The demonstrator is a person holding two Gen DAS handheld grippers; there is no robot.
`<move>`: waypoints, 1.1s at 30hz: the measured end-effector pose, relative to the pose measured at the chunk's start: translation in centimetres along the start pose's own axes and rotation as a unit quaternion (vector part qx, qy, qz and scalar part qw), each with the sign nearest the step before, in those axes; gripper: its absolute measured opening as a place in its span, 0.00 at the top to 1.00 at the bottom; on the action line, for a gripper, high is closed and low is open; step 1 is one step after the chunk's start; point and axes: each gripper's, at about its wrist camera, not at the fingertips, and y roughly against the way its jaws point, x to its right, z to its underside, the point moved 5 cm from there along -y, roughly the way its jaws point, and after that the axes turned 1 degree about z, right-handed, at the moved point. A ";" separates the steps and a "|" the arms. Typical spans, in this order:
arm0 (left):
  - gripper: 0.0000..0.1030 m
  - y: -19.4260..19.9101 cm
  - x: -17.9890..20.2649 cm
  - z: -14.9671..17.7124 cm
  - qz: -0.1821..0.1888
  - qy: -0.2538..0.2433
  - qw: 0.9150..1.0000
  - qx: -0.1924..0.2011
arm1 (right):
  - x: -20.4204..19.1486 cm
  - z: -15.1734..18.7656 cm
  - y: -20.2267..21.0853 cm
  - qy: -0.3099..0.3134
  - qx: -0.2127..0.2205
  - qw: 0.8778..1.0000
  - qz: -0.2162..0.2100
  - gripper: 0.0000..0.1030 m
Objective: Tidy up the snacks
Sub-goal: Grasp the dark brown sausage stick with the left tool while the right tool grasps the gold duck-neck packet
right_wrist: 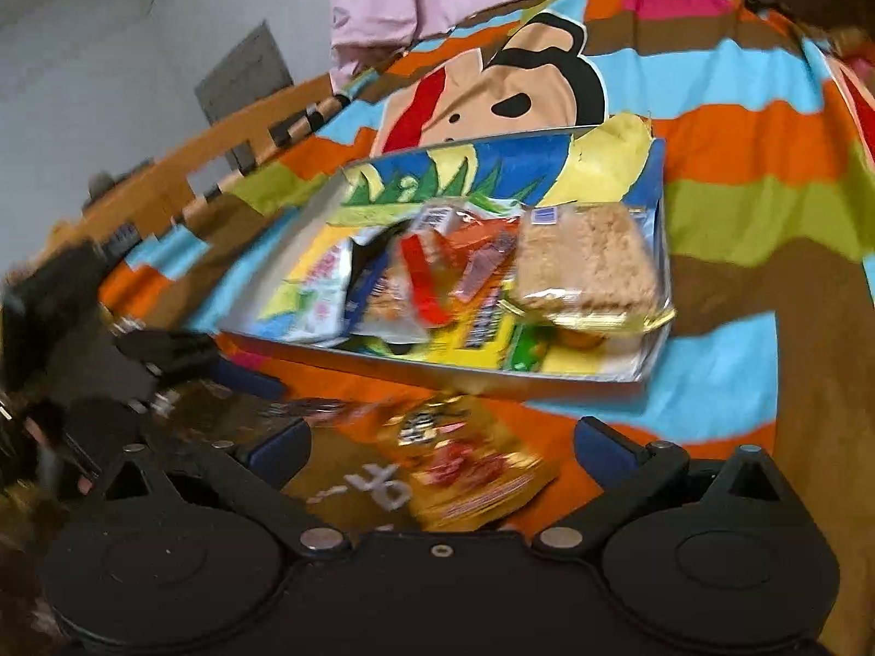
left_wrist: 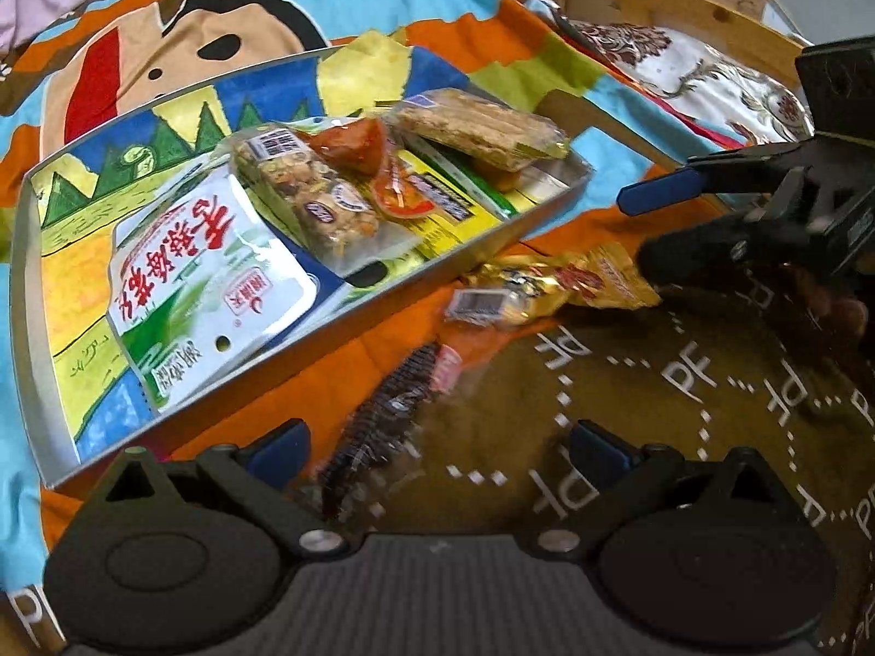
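A metal tray (left_wrist: 24,251) with a cartoon lining lies on a colourful blanket and holds a white packet (left_wrist: 208,284), a clear nut bar (left_wrist: 311,191), red packets and a rice-crisp bar (left_wrist: 481,131). Outside its near wall lie a gold packet (left_wrist: 547,284) and a dark packet (left_wrist: 383,437). My left gripper (left_wrist: 437,448) is open, and the dark packet lies blurred between its fingers, nearer the left one. My right gripper (right_wrist: 443,443) is open over the gold packet (right_wrist: 476,464), fingers wide on either side. The tray (right_wrist: 437,369) lies just beyond it.
The right gripper (left_wrist: 651,229) reaches in from the right in the left wrist view, close to the gold packet's end. The left gripper (right_wrist: 219,366) shows blurred at the left of the right wrist view. A wooden bed rail (right_wrist: 180,164) and a patterned cushion (left_wrist: 711,76) border the blanket.
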 end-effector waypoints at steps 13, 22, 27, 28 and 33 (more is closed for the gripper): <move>0.08 -1.1 -1.1 -0.5 -0.028 0.015 0.999 -0.002 | -1.2 2.1 -3.7 0.104 -0.040 0.992 0.061 0.30; 0.14 -0.4 1.2 -0.6 -0.029 0.050 0.998 -0.028 | -1.5 2.9 -2.0 0.063 -0.075 0.994 0.057 0.38; 0.13 -0.5 1.7 -1.1 -0.025 0.027 0.999 -0.041 | -2.3 3.6 -0.1 0.069 -0.076 0.993 0.050 0.25; 0.13 -0.7 1.3 -1.3 -0.029 0.028 0.998 -0.041 | -2.3 3.5 -0.3 0.072 -0.075 0.993 0.051 0.24; 0.13 -2.0 -0.4 -1.7 -0.043 0.034 0.997 -0.045 | -2.5 3.4 -2.2 0.098 -0.076 0.991 0.050 0.18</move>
